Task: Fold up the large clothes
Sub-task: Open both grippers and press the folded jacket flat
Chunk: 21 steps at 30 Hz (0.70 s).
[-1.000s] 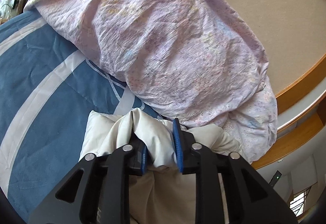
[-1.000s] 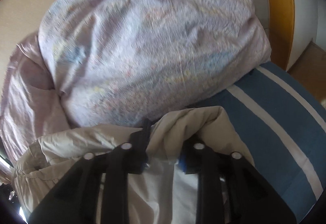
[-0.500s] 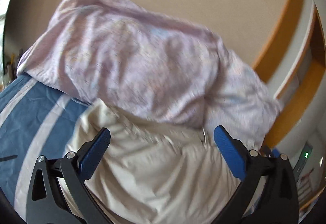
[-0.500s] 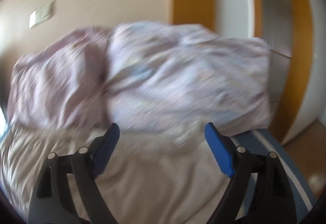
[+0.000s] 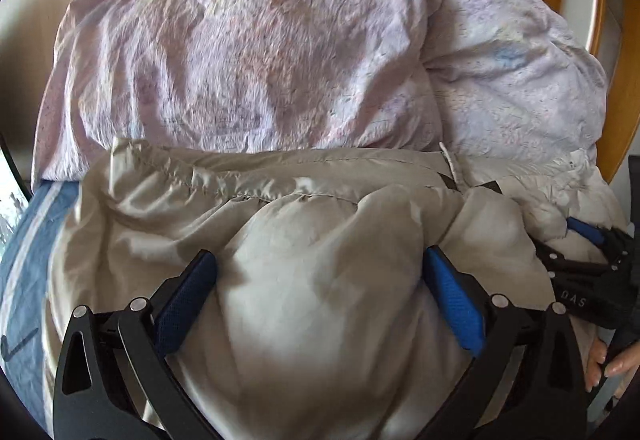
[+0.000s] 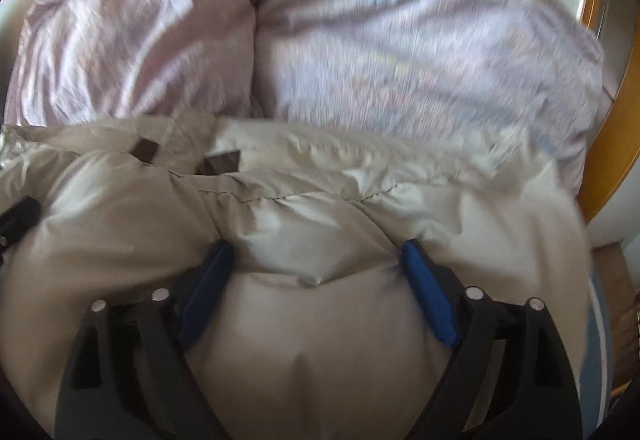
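Blue-and-white striped bed [image 5: 24, 264] carries a pink duvet [image 5: 248, 52] heaped at its far edge, with the beige puffy jacket [image 5: 320, 280] lying just in front, touching it. Left hand-held gripper [image 5: 320, 288] has just spread its jaws wide, straddling a jacket bulge without clamping; right hand-held gripper [image 6: 316, 280] likewise has just opened wide over the jacket.

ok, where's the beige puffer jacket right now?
In both wrist views the beige puffer jacket lies on the blue striped bedding, butted against the pink duvet behind it.
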Each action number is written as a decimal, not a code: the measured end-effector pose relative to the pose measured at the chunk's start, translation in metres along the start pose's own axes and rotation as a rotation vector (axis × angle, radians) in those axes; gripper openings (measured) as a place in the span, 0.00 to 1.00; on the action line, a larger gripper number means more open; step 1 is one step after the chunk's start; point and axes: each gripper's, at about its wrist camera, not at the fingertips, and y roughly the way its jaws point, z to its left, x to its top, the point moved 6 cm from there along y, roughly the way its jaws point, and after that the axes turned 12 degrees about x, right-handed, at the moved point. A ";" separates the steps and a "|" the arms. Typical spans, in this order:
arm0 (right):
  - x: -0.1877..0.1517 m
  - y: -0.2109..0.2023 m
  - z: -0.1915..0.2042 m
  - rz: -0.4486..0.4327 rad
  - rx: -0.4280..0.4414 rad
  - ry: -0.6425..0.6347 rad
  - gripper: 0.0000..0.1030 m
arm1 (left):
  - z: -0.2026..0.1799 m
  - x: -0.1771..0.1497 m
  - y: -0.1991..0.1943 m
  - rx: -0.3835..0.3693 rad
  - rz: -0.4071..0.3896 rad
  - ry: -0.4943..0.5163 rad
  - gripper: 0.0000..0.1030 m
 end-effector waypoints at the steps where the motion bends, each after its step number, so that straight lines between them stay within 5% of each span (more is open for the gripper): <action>1: -0.001 0.004 0.000 0.006 -0.004 0.004 0.87 | 0.001 0.000 0.005 -0.002 0.008 -0.010 0.99; 15: -0.006 0.018 -0.009 0.002 0.023 0.004 0.88 | -0.003 -0.005 0.031 0.016 0.059 -0.038 0.99; 18: -0.003 -0.029 -0.032 -0.112 0.061 0.053 0.85 | 0.015 -0.002 0.003 -0.040 0.037 -0.101 0.99; 21: 0.006 -0.062 -0.066 -0.200 0.017 0.124 0.85 | 0.035 0.011 -0.013 0.023 -0.046 -0.103 0.99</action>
